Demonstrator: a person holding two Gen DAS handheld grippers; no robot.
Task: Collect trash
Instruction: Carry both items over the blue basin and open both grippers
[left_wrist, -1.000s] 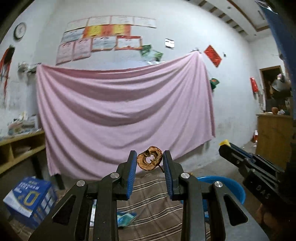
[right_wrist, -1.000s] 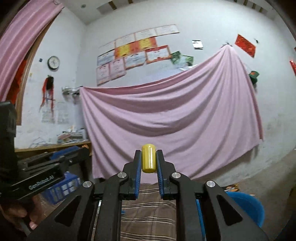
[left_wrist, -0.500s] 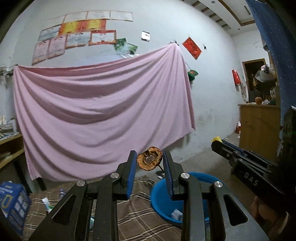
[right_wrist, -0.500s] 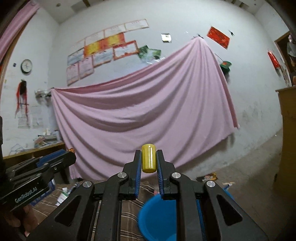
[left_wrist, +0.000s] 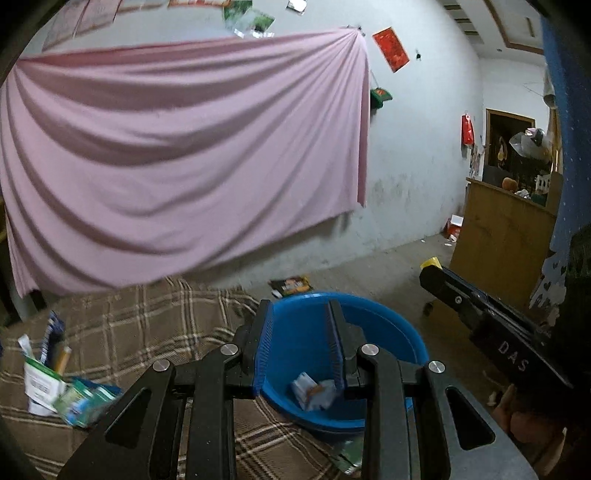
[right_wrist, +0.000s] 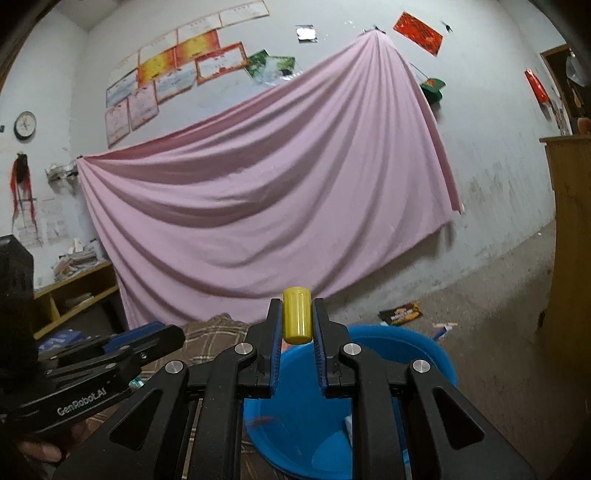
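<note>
Left tongs (left_wrist: 300, 341) gape empty over the blue basin (left_wrist: 402, 332); right tongs (right_wrist: 297, 326) pinch a yellow cylinder (right_wrist: 297, 319).

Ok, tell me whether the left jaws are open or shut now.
Open and empty: the left gripper shows a clear gap between its jaws, above the blue basin.

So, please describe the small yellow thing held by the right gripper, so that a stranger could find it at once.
Start from the big pink sheet hung on the back wall, then drop to the blue basin on the floor below it. Above the basin's near side, the right gripper pinches a yellow cylinder, upright. It is the only plain, glossy yellow piece; the trash in the basin is paper-like.
</note>
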